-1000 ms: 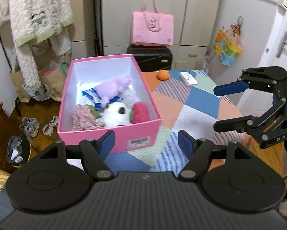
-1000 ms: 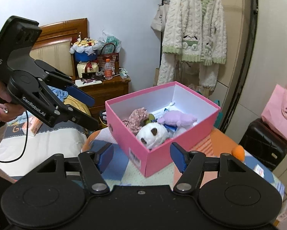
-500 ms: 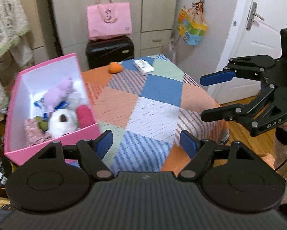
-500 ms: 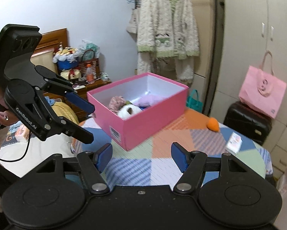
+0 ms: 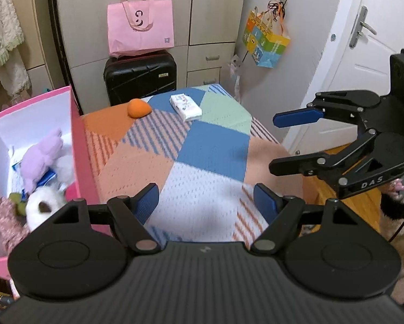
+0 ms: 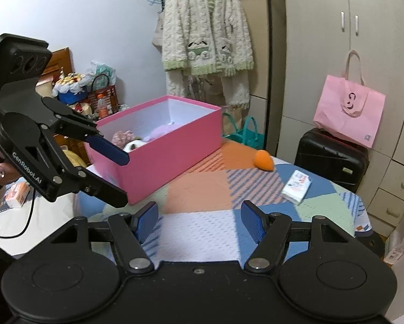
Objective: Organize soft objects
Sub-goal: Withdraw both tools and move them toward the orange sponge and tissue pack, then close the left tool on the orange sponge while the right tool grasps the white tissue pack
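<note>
- The left gripper (image 5: pixel 206 201) fills the bottom of the left wrist view, its blue pads spread apart over the patchwork tablecloth (image 5: pixel 212 151) with nothing between them
- The right gripper (image 6: pixel 199 217) sits at the bottom of the right wrist view, jaws likewise parted and empty above the same cloth
- In the left wrist view the right gripper also shows at the right edge of the frame, side-on, its two fingers apart and empty
- In the right wrist view the left gripper shows at the left edge, fingers apart, in front of the near corner of the pink box (image 6: pixel 164 159)
- The pink box stands on the table at the left edge of the left wrist view; inside lie a lilac plush (image 5: pixel 41 154), a white plush (image 5: pixel 43 206) and a floral fabric piece (image 5: pixel 6 220), packed together
- An orange soft object (image 5: pixel 138 108) lies on the cloth in the upper middle of the left wrist view, outside the box and well apart from both grippers
- A white tissue pack (image 5: pixel 185 107) lies just right of it, near but not touching
- Behind the table stand a black suitcase (image 5: pixel 139 77) with a pink tote bag (image 5: pixel 139 24) on top, at the upper centre of that frame
- A fluffy cream cardigan (image 6: pixel 206 27) hangs at the top centre of the right wrist view
</note>
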The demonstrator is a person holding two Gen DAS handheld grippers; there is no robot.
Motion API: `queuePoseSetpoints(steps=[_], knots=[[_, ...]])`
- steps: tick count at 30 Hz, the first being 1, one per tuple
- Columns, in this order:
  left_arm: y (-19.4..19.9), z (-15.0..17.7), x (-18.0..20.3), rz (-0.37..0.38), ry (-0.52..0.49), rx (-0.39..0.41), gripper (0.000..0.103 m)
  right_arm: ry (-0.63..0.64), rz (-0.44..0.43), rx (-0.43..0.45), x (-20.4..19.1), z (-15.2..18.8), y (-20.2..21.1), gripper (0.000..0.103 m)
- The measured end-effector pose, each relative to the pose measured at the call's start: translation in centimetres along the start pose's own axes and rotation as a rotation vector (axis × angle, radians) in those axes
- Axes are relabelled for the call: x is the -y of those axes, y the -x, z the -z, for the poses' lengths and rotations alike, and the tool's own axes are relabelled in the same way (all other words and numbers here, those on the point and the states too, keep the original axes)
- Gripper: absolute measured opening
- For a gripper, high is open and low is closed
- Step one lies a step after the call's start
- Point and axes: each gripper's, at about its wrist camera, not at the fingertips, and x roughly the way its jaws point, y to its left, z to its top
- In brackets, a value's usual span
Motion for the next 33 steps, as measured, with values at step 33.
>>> queuePoseSetpoints(steps=[33], knots=[[-18.1,-7.2,-5.7,-0.277,0.204,0.212,0.078,0.013,0.082,0.030,13.6,0.8,-14.6,0.083]])
